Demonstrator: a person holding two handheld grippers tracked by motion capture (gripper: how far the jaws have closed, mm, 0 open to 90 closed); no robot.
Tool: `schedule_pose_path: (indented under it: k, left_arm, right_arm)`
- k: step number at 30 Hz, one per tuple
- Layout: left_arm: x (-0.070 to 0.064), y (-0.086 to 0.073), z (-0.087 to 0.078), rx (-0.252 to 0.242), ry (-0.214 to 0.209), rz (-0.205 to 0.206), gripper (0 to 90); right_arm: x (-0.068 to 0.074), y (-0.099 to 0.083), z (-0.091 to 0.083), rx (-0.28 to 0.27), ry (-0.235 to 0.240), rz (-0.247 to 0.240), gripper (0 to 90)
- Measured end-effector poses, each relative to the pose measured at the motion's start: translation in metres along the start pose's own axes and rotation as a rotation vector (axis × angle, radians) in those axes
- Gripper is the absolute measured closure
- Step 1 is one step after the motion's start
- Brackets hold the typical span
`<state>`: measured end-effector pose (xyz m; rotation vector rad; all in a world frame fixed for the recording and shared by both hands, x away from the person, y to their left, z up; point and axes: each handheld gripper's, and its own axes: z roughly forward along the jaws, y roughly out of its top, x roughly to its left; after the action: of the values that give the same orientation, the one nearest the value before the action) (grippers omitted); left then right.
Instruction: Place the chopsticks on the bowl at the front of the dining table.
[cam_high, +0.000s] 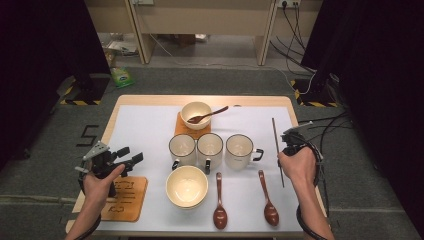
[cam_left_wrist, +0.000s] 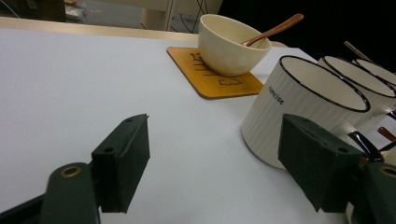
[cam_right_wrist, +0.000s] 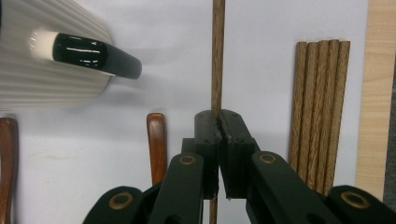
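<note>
The right hand-held gripper (cam_high: 291, 136) holds 1 wooden chopstick (cam_high: 277, 150) beside 3 mugs (cam_high: 210, 148) on the table (cam_high: 145, 125).

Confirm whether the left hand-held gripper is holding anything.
No: the left hand-held gripper has its jaws wide apart over the bare white tabletop, with nothing between them.

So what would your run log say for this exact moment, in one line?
right tongs: shut on chopstick, lifted | left tongs: open, holding nothing, beside mug | spare chopsticks: flat by table edge
</note>
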<state>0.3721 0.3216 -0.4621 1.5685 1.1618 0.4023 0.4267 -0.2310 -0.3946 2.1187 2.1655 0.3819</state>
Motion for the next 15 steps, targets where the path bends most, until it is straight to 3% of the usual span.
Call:
schedule_pose_path:
  k: [15]
  left_arm:
    - [0.0003,0.0008,-0.0008,-0.006,-0.003,-0.004,24.4]
  right_arm:
    - [0.0061,0.0070,-0.0073,-0.019,0.000,-0.009,86.3]
